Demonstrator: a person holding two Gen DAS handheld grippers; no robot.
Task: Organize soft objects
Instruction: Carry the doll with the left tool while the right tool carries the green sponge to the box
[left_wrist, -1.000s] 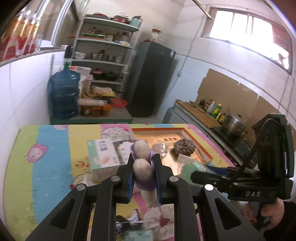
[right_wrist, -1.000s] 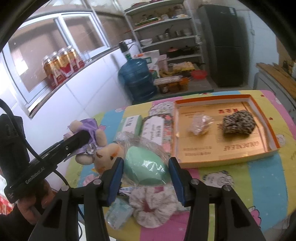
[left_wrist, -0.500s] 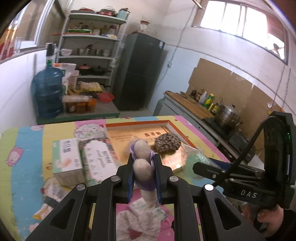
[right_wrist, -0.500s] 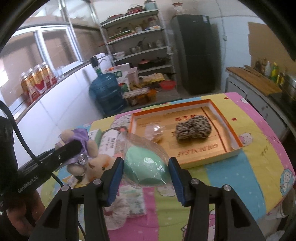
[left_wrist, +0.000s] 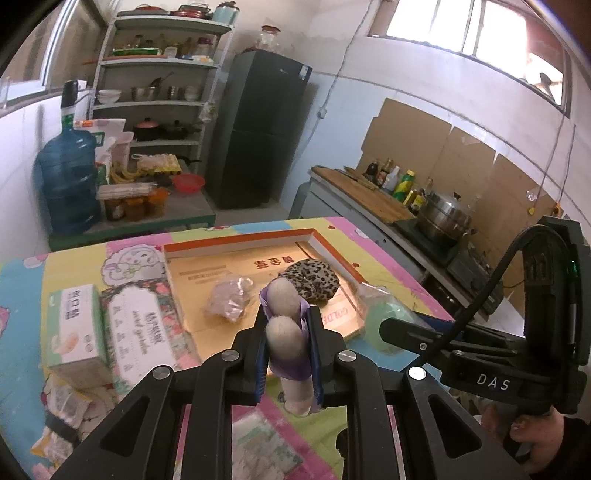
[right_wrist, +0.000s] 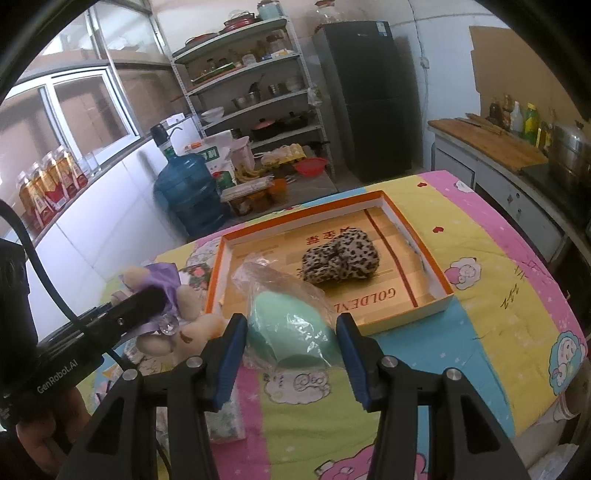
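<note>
My left gripper (left_wrist: 284, 332) is shut on a beige plush toy with a purple dress (left_wrist: 282, 325), held above the table just short of the orange-rimmed cardboard tray (left_wrist: 236, 240). The toy also shows in the right wrist view (right_wrist: 173, 295). My right gripper (right_wrist: 291, 332) is shut on a mint-green sponge in a clear bag (right_wrist: 291, 332), held above the tray's (right_wrist: 439, 273) near left corner; the sponge shows in the left wrist view (left_wrist: 384, 321). In the tray lie a leopard-print scrunchie (right_wrist: 340, 258) and a crumpled clear bag (left_wrist: 229, 295).
Two tissue packs (left_wrist: 74, 332) (left_wrist: 140, 332) lie left of the tray on the colourful cloth (right_wrist: 498, 295). Small sachets (left_wrist: 62, 410) lie at the near left. A kitchen counter with a steel pot (left_wrist: 443, 218) runs along the right; a water jug (left_wrist: 66, 181) and shelves stand behind.
Both grippers moved to the right and forward with their loads, from over the tissue packs to the tray's near edge. The floral scrunchie below has left view.
</note>
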